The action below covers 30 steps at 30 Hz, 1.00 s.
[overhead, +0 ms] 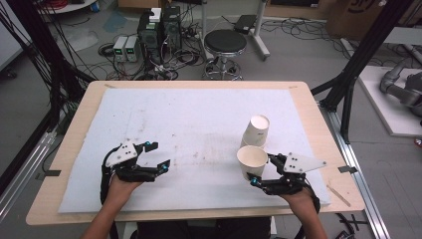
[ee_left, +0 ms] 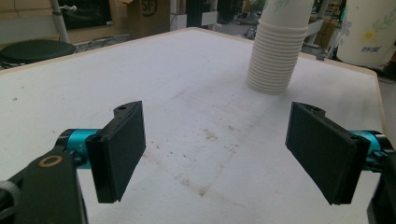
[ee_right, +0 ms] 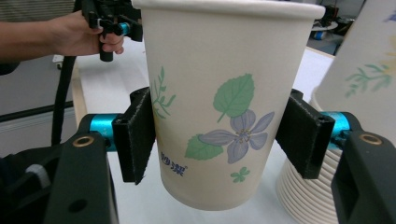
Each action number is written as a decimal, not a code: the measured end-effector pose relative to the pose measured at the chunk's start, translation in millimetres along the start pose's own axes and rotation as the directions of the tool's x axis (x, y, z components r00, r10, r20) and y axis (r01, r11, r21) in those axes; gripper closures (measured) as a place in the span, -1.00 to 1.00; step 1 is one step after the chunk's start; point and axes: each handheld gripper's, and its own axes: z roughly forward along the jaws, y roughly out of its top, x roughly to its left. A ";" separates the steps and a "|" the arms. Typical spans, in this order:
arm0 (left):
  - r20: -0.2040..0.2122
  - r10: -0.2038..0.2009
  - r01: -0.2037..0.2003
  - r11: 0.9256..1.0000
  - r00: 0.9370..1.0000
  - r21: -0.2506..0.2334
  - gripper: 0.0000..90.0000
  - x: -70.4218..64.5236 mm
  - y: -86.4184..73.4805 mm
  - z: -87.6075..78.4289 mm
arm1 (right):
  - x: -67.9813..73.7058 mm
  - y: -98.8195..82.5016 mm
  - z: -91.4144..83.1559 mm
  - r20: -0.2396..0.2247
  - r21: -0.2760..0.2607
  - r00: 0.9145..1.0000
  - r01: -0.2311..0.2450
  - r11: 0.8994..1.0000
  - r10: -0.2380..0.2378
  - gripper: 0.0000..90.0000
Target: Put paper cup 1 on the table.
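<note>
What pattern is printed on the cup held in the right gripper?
The cup is cream with green leaves and a pale purple flower, best seen in the right gripper view.

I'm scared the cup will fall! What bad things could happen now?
The cup is paper and sits squeezed between the right gripper's pads, apparently off the table. Too hard a squeeze could crumple it; too soft and it might slip out. The stack stands right beside it, so a sideways swing could knock the stack over. The left gripper is open and far off, so it probably couldn't catch anything.
</note>
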 end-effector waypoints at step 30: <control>0.012 -0.008 0.007 1.000 1.000 0.020 -0.54 -3.0 -1.5 4.0 | -52.2 -31.1 -54.6 0.388 -0.087 0.908 -0.132 0.987 0.156 -0.25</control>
